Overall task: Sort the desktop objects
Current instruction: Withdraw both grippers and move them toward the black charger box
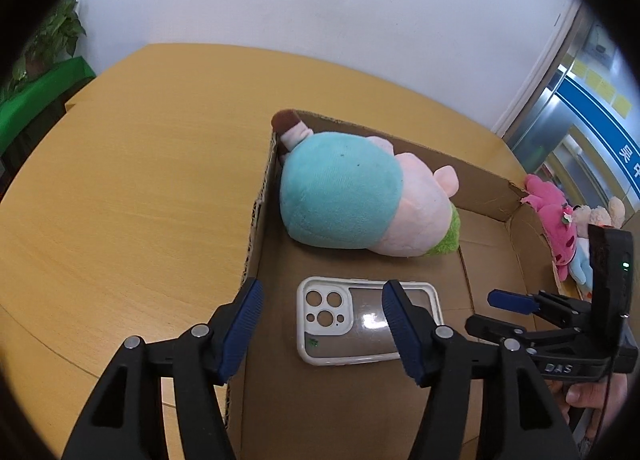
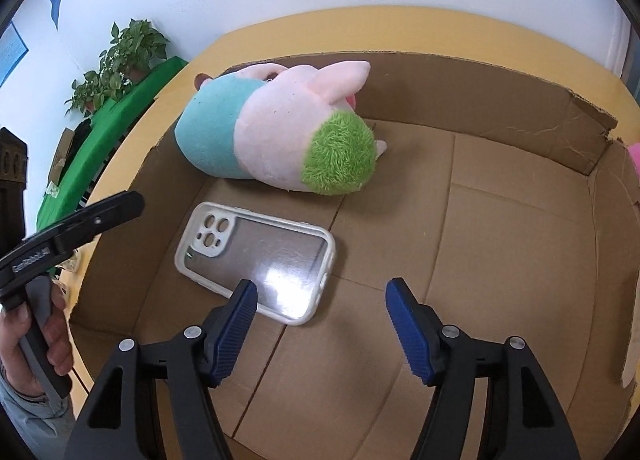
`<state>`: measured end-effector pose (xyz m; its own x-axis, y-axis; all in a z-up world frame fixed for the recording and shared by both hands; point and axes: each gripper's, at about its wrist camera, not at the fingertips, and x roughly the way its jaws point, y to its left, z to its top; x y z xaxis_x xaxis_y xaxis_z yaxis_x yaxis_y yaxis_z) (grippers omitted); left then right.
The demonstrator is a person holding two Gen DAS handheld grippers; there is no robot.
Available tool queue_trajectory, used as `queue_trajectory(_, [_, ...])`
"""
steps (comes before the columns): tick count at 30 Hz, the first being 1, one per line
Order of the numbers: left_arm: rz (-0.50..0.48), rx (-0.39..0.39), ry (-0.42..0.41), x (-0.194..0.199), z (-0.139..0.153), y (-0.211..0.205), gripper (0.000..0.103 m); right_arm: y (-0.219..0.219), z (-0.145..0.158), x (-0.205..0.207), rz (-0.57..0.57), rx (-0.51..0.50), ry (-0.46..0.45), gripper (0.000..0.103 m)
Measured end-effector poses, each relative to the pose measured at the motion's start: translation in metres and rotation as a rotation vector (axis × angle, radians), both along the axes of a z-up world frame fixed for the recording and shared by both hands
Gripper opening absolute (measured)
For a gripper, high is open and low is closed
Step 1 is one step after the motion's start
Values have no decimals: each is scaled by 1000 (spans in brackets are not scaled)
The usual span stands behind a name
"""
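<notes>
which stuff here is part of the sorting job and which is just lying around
Part of the job:
- cardboard box
- plush pig, lying inside the box
- clear phone case, flat on the box floor
- small plush toys, outside the box's far corner
- left gripper and right gripper, both open and empty

Just lying about:
- potted plants
- green cloth beneath them
</notes>
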<state>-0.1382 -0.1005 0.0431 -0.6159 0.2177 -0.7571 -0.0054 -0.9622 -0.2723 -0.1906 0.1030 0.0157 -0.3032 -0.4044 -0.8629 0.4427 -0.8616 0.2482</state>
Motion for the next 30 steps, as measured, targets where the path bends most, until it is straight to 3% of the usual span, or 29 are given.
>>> queue_trajectory(4, [-4, -22, 41, 10, 8, -2, 62, -9, -10, -9, 28, 65, -29, 66])
queue_trajectory(6, [-10, -23, 52, 15, 9, -3, 62, -13, -20, -17, 44, 23, -97, 63])
queue_trajectory(9, [-22, -32, 53, 21, 6, -5, 62, -22, -29, -21, 70, -2, -148, 48])
queue_trajectory(17, [-25, -13, 40, 34, 0, -13, 62, -35, -33, -25, 79, -145, -208, 50])
queue_trajectory(21, [-20, -19, 67, 45, 6, -14, 62, -20, -23, -18, 23, -118, -157, 53])
queue_trajectory(23, [-12, -38, 106, 53, 14, -11, 62, -17, -9, -7, 19, -89, -104, 60])
queue_trajectory(25, [7, -97, 169, 65, 26, -4, 62, -9, 11, 13, 18, -61, -11, 85])
queue_trajectory(27, [11, -146, 234, 77, 38, 5, 62, -1, 31, 34, 10, -20, 100, 96])
queue_trajectory(30, [16, -187, 293, 90, 51, 18, 73, 11, 55, 64, -6, 58, 258, 101])
